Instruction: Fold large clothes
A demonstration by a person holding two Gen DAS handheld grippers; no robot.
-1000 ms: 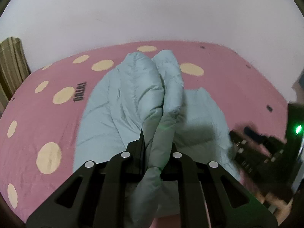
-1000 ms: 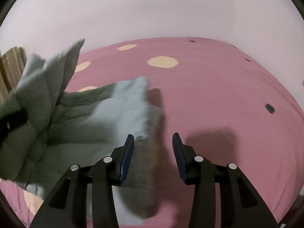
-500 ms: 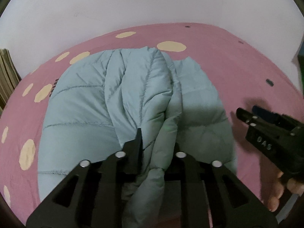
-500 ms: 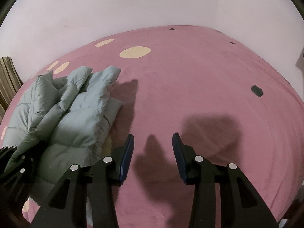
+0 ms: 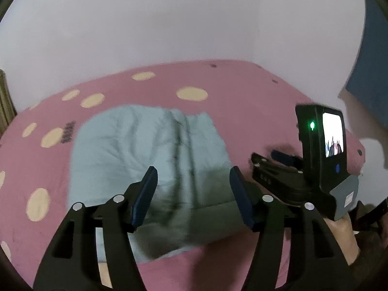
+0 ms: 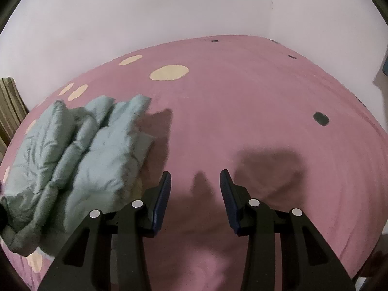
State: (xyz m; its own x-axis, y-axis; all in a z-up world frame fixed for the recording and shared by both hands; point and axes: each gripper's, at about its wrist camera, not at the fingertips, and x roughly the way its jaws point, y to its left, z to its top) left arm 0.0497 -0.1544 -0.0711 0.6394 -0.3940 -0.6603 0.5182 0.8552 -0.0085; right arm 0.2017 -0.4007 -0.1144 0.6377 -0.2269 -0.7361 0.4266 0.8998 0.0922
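Your left gripper [image 5: 192,184] has its jaws apart; they have just been opening, and nothing is between them now. It hangs over the near edge of the jacket [image 5: 150,160], pads clear of the fabric. The jacket is a pale green quilted piece, folded into a rough rectangle, lying flat on the bed [image 5: 242,101], which has a pink cover with cream dots. In the right wrist view the same jacket [image 6: 82,162] sits to the left, puffy layers stacked, well left of your right gripper [image 6: 194,189]. The right jaws are partly apart with nothing between them, only bare pink cover below, with their shadow on it. From the left wrist view your right gripper [image 5: 278,160] shows just beside the jacket's right edge, its green light on and its small screen lit; your hand [image 5: 339,237] is under it at the frame's lower right. A plain white wall [image 6: 169,12] sits behind the bed. The left view is slightly blurred.
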